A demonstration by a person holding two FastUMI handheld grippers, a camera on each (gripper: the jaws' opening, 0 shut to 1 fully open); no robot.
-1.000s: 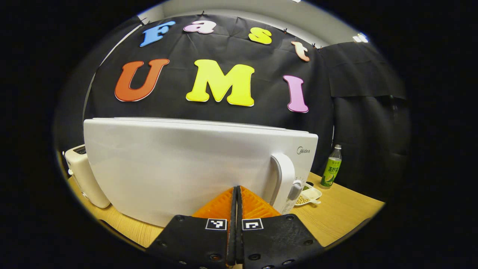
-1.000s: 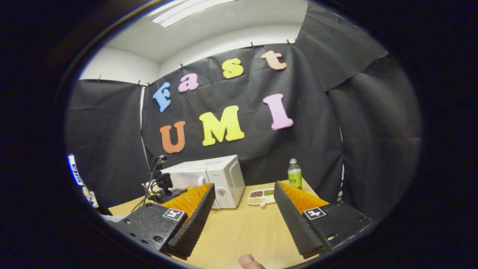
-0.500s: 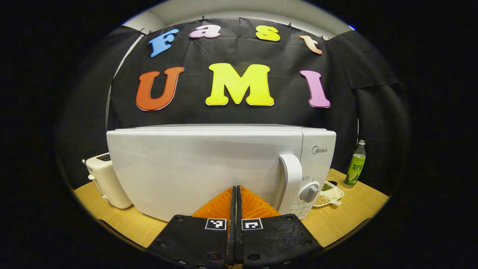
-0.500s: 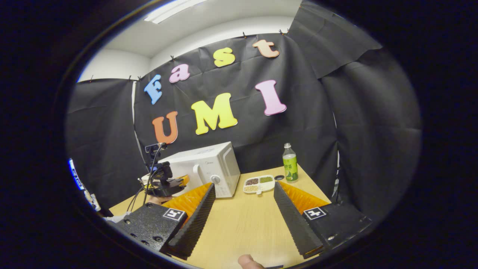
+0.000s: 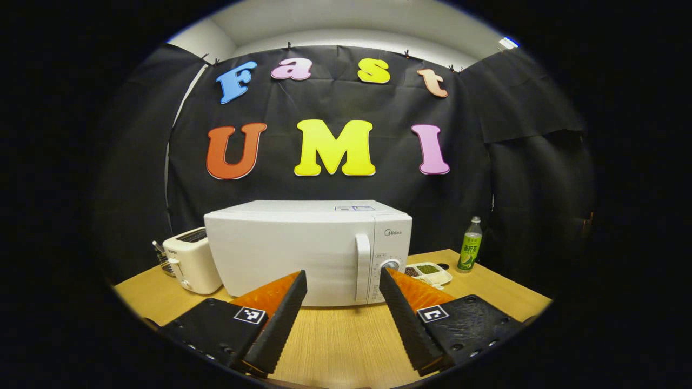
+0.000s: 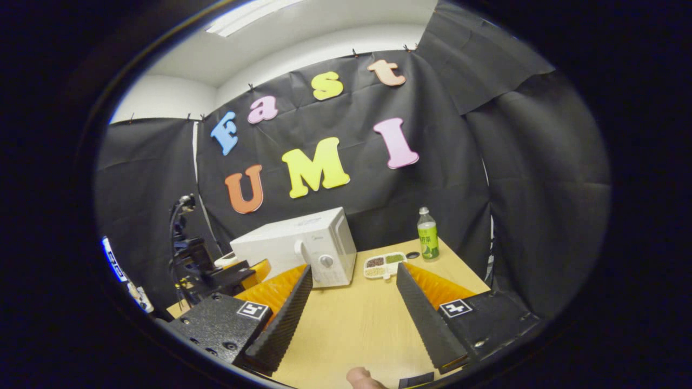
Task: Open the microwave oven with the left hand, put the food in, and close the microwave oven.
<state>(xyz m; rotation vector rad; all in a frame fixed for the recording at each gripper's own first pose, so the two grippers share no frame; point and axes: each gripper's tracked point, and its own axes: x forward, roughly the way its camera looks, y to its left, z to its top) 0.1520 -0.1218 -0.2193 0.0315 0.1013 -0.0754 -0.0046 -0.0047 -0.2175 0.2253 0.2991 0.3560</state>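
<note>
Microwave (image 5: 308, 251) door closed, near tabletop (image 5: 335, 340) back edge; food tray (image 5: 430, 273) beside it, right. Left gripper (image 5: 341, 319) jaws open, empty. Right gripper (image 6: 354, 313) jaws open, empty.

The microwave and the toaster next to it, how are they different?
The microwave is much bigger than the toaster. The microwave is bright white, the toaster creamier. The microwave has a tall handle and a round knob on its front; the toaster has slots on top and a small lever on its end. The microwave's door is shut. Both are pale boxes standing upright on the wooden table.
</note>
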